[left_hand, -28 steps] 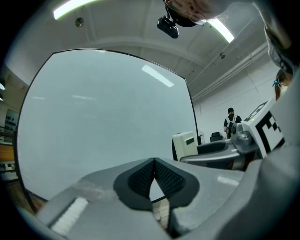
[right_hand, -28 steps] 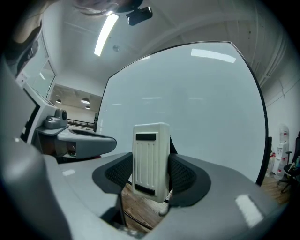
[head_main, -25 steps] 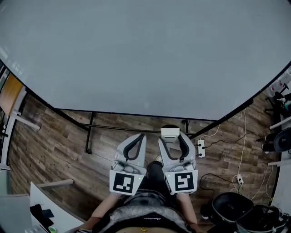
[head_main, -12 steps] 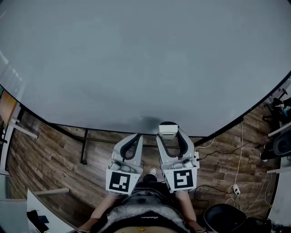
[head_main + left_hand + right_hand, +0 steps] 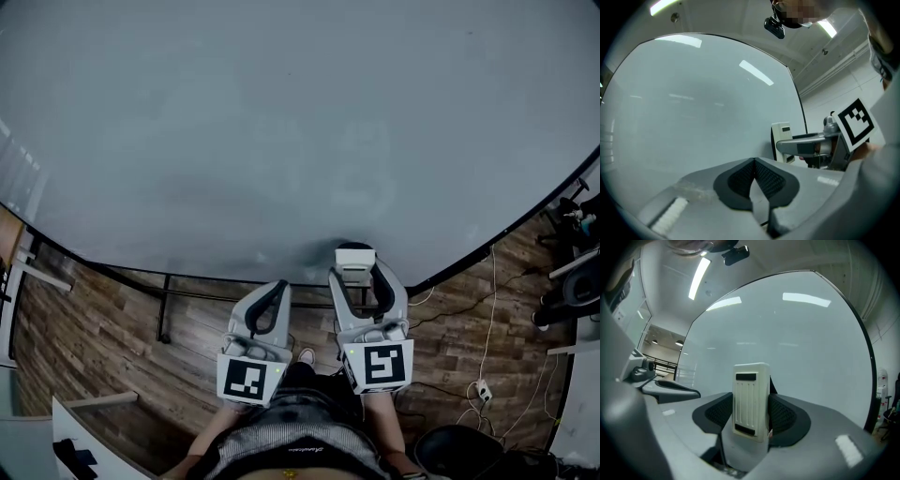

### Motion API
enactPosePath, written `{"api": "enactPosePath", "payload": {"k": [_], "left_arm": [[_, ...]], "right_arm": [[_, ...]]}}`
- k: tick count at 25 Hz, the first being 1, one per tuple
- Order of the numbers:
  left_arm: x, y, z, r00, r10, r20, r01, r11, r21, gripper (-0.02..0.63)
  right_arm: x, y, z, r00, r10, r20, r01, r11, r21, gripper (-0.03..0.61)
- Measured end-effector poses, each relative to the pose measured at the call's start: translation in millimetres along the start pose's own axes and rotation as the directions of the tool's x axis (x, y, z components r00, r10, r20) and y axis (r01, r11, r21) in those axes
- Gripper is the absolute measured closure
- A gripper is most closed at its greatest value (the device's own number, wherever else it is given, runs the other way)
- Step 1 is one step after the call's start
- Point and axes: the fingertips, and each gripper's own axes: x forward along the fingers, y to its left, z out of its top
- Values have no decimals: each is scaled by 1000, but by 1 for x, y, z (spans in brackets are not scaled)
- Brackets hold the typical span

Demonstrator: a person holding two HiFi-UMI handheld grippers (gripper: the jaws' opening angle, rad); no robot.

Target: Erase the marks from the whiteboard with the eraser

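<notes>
- Whiteboard (image 5: 281,112): one. It fills more of the head view than a second ago, and its lower edge has slid down toward the grippers. I judge that the person has stepped in close and wiping can begin.
- Floor (image 5: 112,337): wood planks below the board's lower edge. Less of it shows than before.
- Grippers: two, each with one marker cube, side by side just under the board's lower edge.
- Right gripper (image 5: 359,281): its jaws pinch the eraser from both sides, pads tight on its flanks. It has risen since a second ago, so its tip now overlaps the board's lower edge in the head view. I cannot tell if it touches the board.
- Left gripper (image 5: 753,169): jaws pressed together with nothing between them. It sits a little lower than the right and looks idle, so the work seems to fall to the right alone.
- Eraser (image 5: 751,399): one, white and ribbed, upright in the right gripper with its top clear of the pads. It faces the board near the middle of the lower edge.
- Marks: I count no clear ones. A faint grey patch lies on the board just left of the eraser; it could be ink or shadow.
</notes>
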Motion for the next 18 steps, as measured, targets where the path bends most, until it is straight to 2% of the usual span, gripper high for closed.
{"api": "enactPosePath", "payload": {"k": [9, 18], "left_arm": [[17, 1, 9, 996, -90, 22, 90, 996, 3, 609], [21, 15, 16, 981, -193, 28, 192, 981, 22, 609]], "right_arm": [[7, -17, 13, 996, -93, 6, 93, 996, -14, 336], [9, -19, 11, 980, -199, 4, 199, 980, 27, 337]]}}
